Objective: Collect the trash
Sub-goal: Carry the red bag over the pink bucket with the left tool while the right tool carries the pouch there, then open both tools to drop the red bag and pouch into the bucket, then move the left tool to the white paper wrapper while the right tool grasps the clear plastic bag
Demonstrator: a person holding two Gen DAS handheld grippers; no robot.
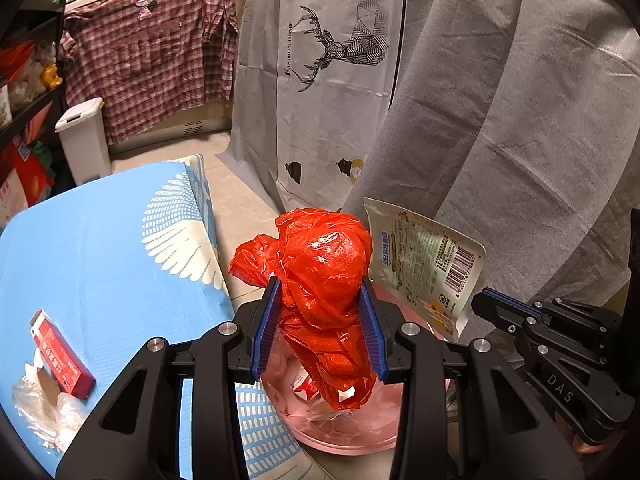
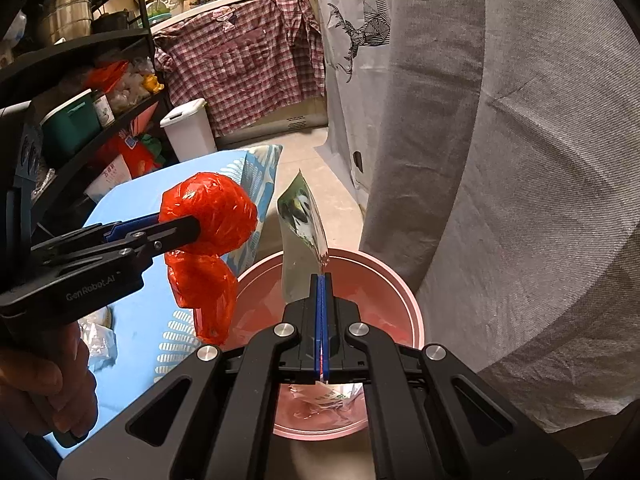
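My left gripper (image 1: 322, 292) is shut on a crumpled red plastic bag (image 1: 324, 264), which bulges above and hangs below the blue pads over the pink bin (image 1: 344, 446). From the right wrist view the same red bag (image 2: 210, 210) hangs at the pink bin's (image 2: 412, 304) left rim, pinched by the left gripper (image 2: 192, 226). My right gripper (image 2: 322, 278) is shut on a flat snack wrapper (image 2: 302, 220), which stands upright over the bin. That wrapper (image 1: 424, 264) shows its barcode side in the left wrist view, with the right gripper (image 1: 480, 300) below it.
A blue-clothed table (image 1: 92, 248) on the left carries a red box (image 1: 64, 354) and clear plastic scraps (image 1: 36, 408). A white lidded bin (image 2: 190, 130) stands on the floor behind. A grey fabric cover (image 2: 520, 160) hangs close on the right. Black shelves (image 2: 80, 80) stand at left.
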